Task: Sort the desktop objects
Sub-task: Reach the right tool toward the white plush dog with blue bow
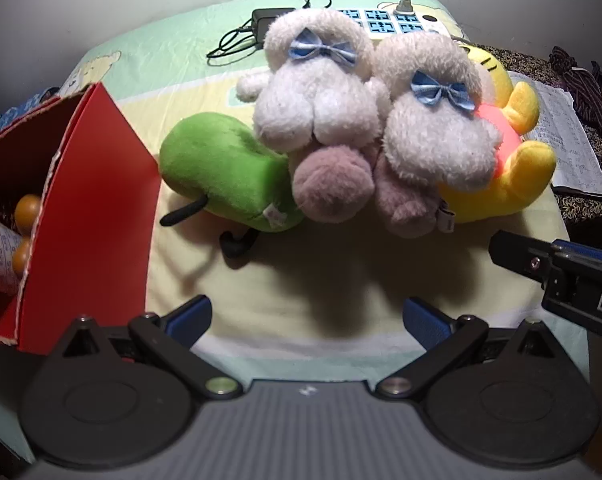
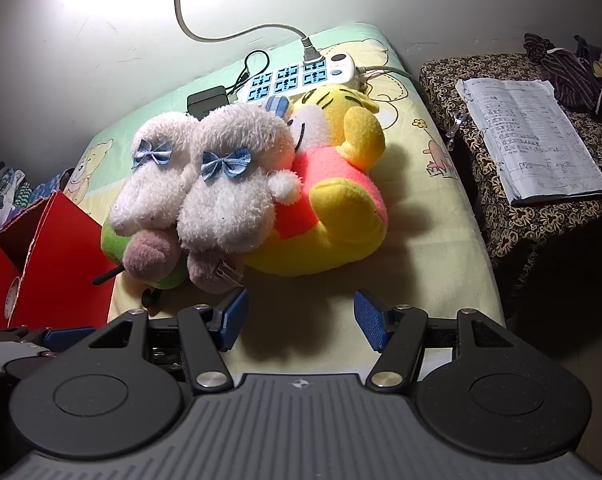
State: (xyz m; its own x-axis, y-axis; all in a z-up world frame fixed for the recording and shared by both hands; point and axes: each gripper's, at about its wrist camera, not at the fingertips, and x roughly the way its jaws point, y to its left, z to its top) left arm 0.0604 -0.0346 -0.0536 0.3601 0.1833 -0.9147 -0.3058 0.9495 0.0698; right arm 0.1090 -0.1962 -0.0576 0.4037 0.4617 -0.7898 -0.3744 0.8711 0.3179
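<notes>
Looking along the left claw (image 1: 307,320), its blue-padded fingers stand wide apart and hold nothing. The cluster of soft toys lies straight ahead on the pale cartoon-printed cloth covering the table (image 1: 173,60). Nearest the left claw's side is the green plush toy with black stalk-like limbs (image 1: 225,172), its long axis running left to right across the line of reach. Leaning on it are two fluffy white slipper-shaped plush toys with blue bows (image 1: 321,92), shaggy in pile, each with a mauve rounded end pointing towards the camera. Behind them on the right lies the smooth yellow plush bear in a red shirt (image 1: 513,172). The open red cardboard box (image 1: 93,208) stands just left of the green toy, with orange balls and a printed roll inside. The right claw's black body shows at the right edge.

From the right wrist, the right claw (image 2: 301,320) is likewise wide and empty. The yellow bear (image 2: 341,216) lies directly ahead, long axis across the view, and the right-hand white slipper's mauve end sits just beyond the left finger. The red box (image 2: 61,256) is far left, so I judge the left claw better placed for box-side toys. A white power strip (image 2: 297,76) and black adapter (image 2: 207,100) lie behind the toys.
</notes>
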